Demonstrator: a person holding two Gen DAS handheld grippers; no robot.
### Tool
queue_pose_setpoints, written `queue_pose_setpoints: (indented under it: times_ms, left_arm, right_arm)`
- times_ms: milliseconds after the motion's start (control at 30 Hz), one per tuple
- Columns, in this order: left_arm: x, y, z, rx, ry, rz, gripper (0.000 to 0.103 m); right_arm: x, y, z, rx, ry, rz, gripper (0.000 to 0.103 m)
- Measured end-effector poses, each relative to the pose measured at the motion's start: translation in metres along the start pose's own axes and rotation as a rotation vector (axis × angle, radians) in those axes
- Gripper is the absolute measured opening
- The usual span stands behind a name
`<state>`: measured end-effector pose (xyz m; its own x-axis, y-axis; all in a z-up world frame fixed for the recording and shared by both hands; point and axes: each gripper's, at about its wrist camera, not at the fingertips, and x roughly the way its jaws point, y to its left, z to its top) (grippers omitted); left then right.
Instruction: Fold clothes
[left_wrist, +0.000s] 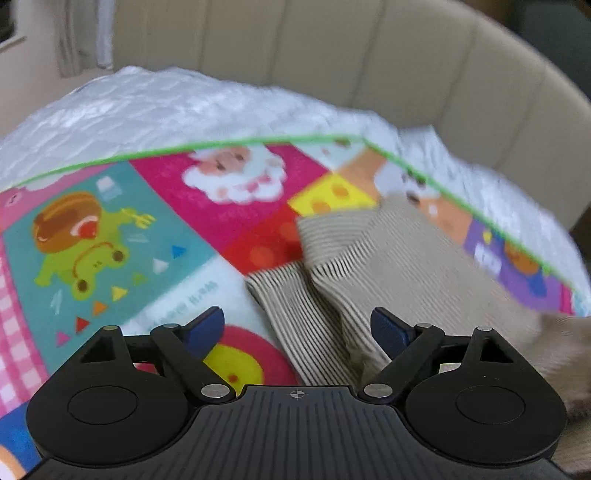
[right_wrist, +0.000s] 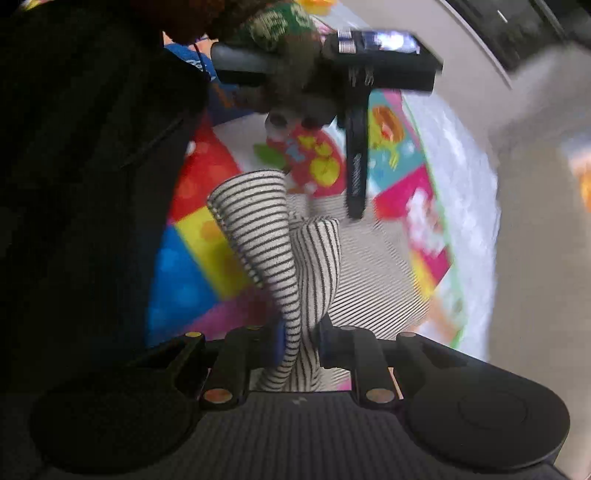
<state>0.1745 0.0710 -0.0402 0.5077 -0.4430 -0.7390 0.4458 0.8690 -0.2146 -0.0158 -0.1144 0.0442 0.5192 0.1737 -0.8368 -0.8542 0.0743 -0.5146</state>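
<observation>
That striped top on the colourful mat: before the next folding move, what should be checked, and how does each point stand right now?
1. Right tongs gripping the striped top: ok, the pads pinch a bunched fold of it.
2. Left tongs ready to grab: ok, wide open with nothing pinched.
3. Cloth within the left tongs' reach: ok, the top lies just ahead of them.
4. Top lying flat: not ok, it is bunched and partly lifted.
5. Mat under the top: ok, it is spread under the cloth.
6. Which part of the top is held, sleeve or hem: cannot tell.
</observation>
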Motion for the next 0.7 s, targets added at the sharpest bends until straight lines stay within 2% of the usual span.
queue_pose_setpoints:
  times_ms: [133, 200, 333, 400, 433, 500, 567, 633, 700]
  left_arm:
    - [-0.027, 0.039, 0.003, -0.132, -0.104, -0.071, 0.094]
    - [-0.032, 0.049, 0.003, -0.163, -0.125, -0.115, 0.095]
    - [-0.025, 0.042, 0.001, -0.123, -0.104, -0.204, 0.096]
    - [-0.012, 0.029, -0.002, -0.075, -0.058, -0.245, 0.097]
    - [-0.005, 0.021, -0.004, -0.046, -0.033, -0.248, 0.097]
    - [0.011, 0.005, -0.008, 0.027, 0.013, -0.2, 0.097]
    - [0.025, -0.008, -0.013, 0.089, 0.047, -0.136, 0.096]
    - [0.032, -0.01, -0.014, 0.099, 0.061, -0.093, 0.097]
    - [0.033, -0.005, -0.014, 0.072, 0.053, -0.077, 0.097]
  right_arm:
    - [0.049, -0.048, 0.026, -0.092, -0.025, -0.01, 0.016]
    - [0.08, -0.069, 0.037, -0.12, -0.038, -0.005, 0.017]
    - [0.14, -0.093, 0.036, -0.128, -0.043, 0.008, 0.018]
    - [0.161, -0.098, 0.028, -0.11, -0.05, 0.0, 0.019]
    - [0.17, -0.099, 0.024, -0.099, -0.055, -0.006, 0.019]
    - [0.184, -0.103, 0.016, -0.066, -0.07, -0.018, 0.02]
    - [0.177, -0.107, 0.012, -0.009, -0.099, -0.032, 0.024]
    - [0.163, -0.113, 0.006, 0.053, -0.133, -0.054, 0.042]
    - [0.145, -0.121, -0.004, 0.147, -0.164, -0.089, 0.051]
